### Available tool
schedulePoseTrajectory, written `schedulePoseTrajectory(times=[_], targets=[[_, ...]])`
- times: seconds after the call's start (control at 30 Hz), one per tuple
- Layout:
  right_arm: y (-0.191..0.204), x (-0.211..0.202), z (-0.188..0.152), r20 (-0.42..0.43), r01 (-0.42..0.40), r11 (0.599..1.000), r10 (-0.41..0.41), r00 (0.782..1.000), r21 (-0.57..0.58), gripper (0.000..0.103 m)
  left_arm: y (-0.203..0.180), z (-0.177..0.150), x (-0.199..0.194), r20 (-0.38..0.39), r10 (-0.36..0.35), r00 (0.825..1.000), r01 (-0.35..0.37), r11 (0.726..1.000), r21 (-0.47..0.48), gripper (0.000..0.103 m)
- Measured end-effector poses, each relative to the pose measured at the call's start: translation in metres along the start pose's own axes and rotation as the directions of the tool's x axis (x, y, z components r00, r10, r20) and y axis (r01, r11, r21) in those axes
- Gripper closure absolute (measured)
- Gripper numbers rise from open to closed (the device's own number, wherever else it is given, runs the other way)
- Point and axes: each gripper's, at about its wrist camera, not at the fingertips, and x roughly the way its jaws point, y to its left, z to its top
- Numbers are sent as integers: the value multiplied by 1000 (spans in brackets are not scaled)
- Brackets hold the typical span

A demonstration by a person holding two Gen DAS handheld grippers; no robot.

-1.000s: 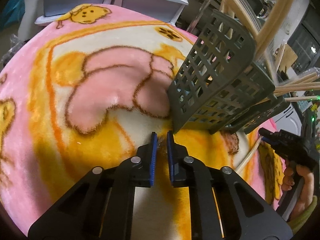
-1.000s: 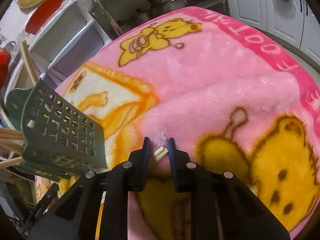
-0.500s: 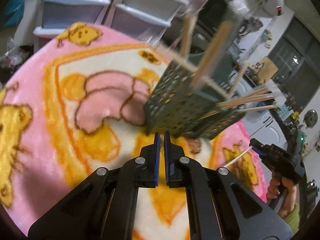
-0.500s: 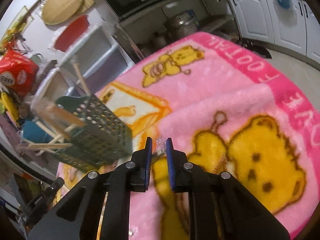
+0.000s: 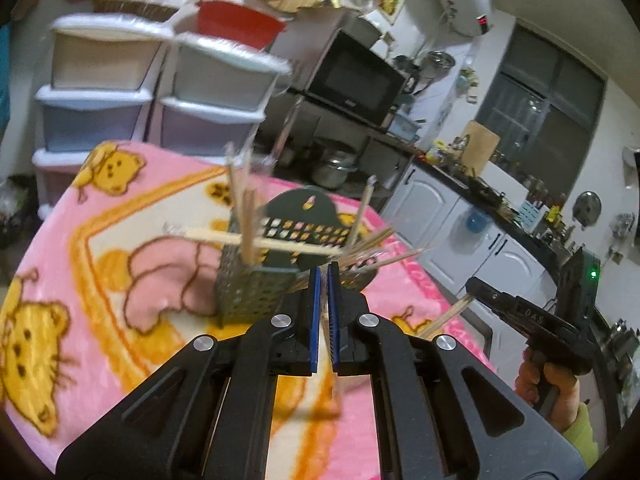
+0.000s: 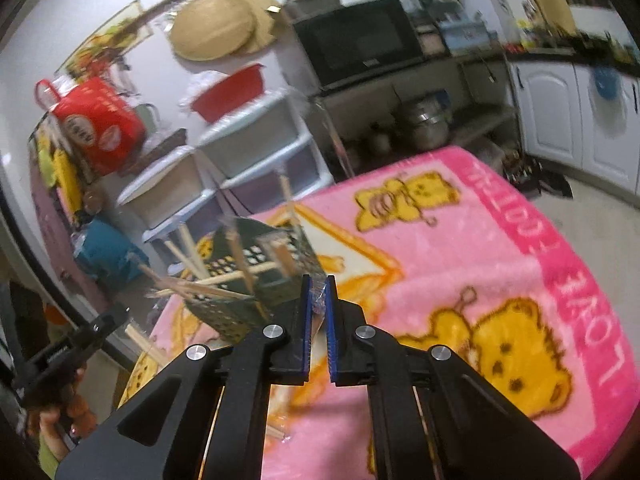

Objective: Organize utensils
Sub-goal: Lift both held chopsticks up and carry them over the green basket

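A dark green perforated utensil holder [image 5: 256, 288] stands on the pink cartoon blanket [image 5: 80, 300], with several wooden chopsticks [image 5: 248, 220] sticking out. It also shows in the right wrist view [image 6: 256, 280]. My left gripper [image 5: 323, 276] is shut on a thin wrapped chopstick that runs down between its pads, raised just in front of the holder. My right gripper [image 6: 316, 284] is shut on a plastic-wrapped pair of chopsticks [image 6: 280, 408], lifted off the blanket [image 6: 460, 272]. In the left wrist view the right gripper [image 5: 476, 288] holds chopsticks [image 5: 448, 316] at the right.
Plastic drawer units [image 5: 152, 92] stand behind the table, with a red basin [image 5: 236, 24] on top. A microwave [image 5: 352, 76] and pots sit on shelves further back. White kitchen cabinets [image 6: 580, 120] are at the right.
Both grippers have risen well above the blanket, each carrying its chopsticks. The holder now appears lower and farther off, and the room has come into view.
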Motion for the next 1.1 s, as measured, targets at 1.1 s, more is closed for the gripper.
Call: schedulePoseTrajectory(times=[1.1], targets=[[86,-58,69,227,-19,975,70,971,-222,97,-59,91,-54,213,-72,974,40,987,153,102]])
